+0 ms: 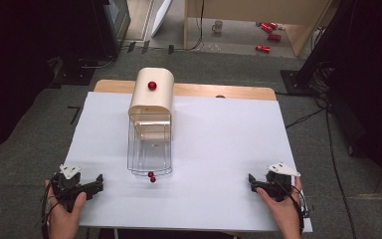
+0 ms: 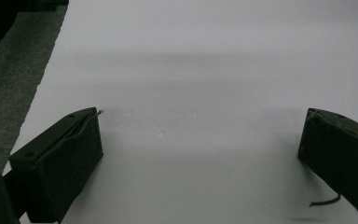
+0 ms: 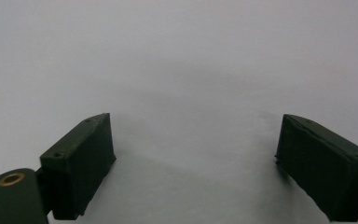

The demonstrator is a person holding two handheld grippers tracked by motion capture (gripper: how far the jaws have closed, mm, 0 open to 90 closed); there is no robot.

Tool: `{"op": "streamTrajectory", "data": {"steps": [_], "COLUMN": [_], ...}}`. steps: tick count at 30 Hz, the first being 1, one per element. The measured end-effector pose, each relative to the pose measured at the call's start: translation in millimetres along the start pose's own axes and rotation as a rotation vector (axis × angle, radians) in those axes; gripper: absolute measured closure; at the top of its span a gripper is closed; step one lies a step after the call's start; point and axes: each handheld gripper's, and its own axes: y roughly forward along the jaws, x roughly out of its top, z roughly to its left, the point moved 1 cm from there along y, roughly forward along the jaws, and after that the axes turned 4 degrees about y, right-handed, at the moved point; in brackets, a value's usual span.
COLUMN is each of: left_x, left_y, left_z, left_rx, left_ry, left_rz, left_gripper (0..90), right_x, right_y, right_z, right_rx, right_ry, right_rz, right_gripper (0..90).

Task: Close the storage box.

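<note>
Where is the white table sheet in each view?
High view: white sheet across the middle, left tongs and right tongs over its near edge.
Left gripper view: beyond the left tongs, grey carpet at left.
Right gripper view: beyond the right tongs.
Shared landmark: the sheet's left edge against the carpet, in the high and left gripper views.

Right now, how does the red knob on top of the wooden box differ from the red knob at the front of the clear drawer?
The red knob on the wooden box is a single, larger ball sitting on the box's pale top. The red knob at the clear drawer's front looks like two smaller balls, low near the white table cover, at the pulled-out clear drawer. Both are shiny red.
</note>
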Motion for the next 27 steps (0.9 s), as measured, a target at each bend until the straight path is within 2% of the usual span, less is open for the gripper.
{"op": "streamTrajectory", "data": {"steps": [6, 8, 11, 17, 23, 27], "left_x": [0.0, 0.0, 0.0, 0.0, 0.0, 0.0], "left_y": [0.0, 0.0, 0.0, 0.0, 0.1, 0.1], "left_z": [0.0, 0.0, 0.1, 0.0, 0.0, 0.0], "left_rx": [0.0, 0.0, 0.0, 0.0, 0.0, 0.0], "left_ry": [0.0, 0.0, 0.001, 0.0, 0.0, 0.001], "left_rz": [0.0, 0.0, 0.001, 0.0, 0.0, 0.0], "left_gripper": [0.0, 0.0, 0.0, 0.0, 0.0, 0.0], "right_x": [-1.6, -1.6, -1.0, 3.5, 8.5, 11.0], "right_y": [-4.3, -5.2, -6.9, -10.3, -14.5, -16.7], "right_z": [5.0, 7.1, 14.1, 33.5, 53.4, 62.3], "right_rx": [-0.058, -0.064, -0.063, -0.036, 0.013, 0.035], "right_ry": [0.012, 0.029, 0.022, 0.017, 0.009, 0.012], "right_rz": [0.001, 0.014, 0.014, 0.001, -0.014, -0.023], "right_gripper": [9.9, 9.1, 8.4, 8.6, 8.7, 9.1]}}
